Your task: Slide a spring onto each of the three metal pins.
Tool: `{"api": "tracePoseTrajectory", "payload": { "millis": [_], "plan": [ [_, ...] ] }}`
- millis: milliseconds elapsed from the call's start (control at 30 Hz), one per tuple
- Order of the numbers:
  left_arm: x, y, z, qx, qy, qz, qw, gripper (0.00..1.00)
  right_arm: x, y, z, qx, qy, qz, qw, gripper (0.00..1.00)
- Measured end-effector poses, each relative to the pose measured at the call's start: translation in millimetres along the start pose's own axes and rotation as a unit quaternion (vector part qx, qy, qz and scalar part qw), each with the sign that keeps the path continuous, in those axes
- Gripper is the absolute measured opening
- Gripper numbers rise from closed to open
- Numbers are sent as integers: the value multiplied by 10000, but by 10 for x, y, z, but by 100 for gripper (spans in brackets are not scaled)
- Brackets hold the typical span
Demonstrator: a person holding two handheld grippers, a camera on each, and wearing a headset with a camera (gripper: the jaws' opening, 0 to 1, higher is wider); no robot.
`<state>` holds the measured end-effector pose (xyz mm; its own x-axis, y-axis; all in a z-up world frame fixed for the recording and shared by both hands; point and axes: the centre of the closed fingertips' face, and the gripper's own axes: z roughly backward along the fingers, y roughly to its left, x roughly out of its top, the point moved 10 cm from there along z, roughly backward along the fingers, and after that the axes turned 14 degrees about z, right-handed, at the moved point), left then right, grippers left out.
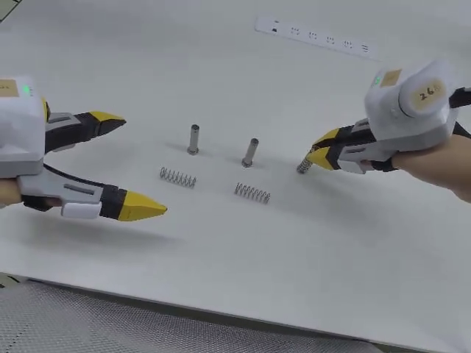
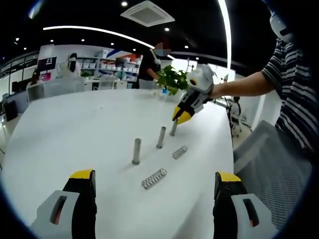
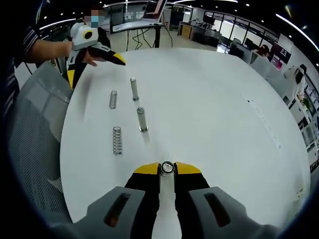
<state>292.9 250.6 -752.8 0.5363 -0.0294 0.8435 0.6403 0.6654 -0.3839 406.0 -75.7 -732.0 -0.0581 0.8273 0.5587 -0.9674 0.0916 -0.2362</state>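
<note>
Two bare metal pins (image 1: 194, 139) (image 1: 250, 152) stand upright on the white table (image 1: 235, 257). In front of each lies a loose spring (image 1: 177, 177) (image 1: 252, 193). To the right, my right gripper (image 1: 313, 157) is shut on a third spring (image 1: 303, 167), which stands tilted with its lower end at the table. Its round top sits between the yellow tips (image 3: 167, 168) in the right gripper view. I cannot tell whether a pin is inside it. My left gripper (image 1: 136, 165) hovers wide open left of the pins with nothing in it; the left gripper view has pins (image 2: 136, 151) (image 2: 161, 137) and springs (image 2: 153, 178) (image 2: 180, 152) ahead of it.
A white power strip (image 1: 316, 37) lies at the table's far side. The near table edge runs along the bottom, with a grey mesh chair (image 1: 110, 323) below it. A potted plant (image 2: 172, 79) stands at the far end of the table.
</note>
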Motion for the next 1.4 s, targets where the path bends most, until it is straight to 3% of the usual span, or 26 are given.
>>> {"api": "tracePoseTrajectory", "payload": {
  "millis": [633,967,1400],
  "plan": [
    [-12,-24,-17,-23,34,12,10000,95,-30,19,-33,-3,38,211,9998,8],
    [-20,-24,-9,-26,44,9,10000,95,-77,39,-39,-14,98,166,9998,10],
    [-23,-36,-20,-71,82,4,9999,95,-101,17,5,-165,-86,-144,9997,20]
  ]
}}
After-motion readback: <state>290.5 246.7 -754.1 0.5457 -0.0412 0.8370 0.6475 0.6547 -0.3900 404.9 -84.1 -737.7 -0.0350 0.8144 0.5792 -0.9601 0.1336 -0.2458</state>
